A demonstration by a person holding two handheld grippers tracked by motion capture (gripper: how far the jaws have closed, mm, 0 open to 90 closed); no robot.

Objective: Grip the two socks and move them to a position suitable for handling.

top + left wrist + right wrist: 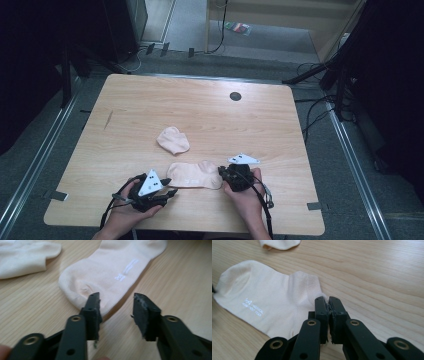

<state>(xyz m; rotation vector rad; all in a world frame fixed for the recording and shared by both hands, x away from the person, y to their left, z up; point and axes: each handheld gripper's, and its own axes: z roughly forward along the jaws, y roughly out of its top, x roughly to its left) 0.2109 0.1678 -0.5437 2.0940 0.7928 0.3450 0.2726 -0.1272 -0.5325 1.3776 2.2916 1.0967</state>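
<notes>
A pale pink sock (194, 174) lies flat on the wooden table (150, 110) near its front edge, with a small white logo on it. My right gripper (223, 172) is shut on the sock's cuff edge (322, 296) at its right end. At the sock's left end, the toe (75, 290), my left gripper (169, 186) stands open. One finger (92, 307) rests over the toe's edge and the other finger (145, 312) is over bare wood. A second pale sock (173, 139) lies crumpled a little farther back, also seen as sock (22, 257) and sock (279, 243).
A dark round hole (235, 96) sits in the table near its far edge. Cables and dark stands (340, 75) surround the table on the floor. Wide bare wood lies to the left, right and back of the socks.
</notes>
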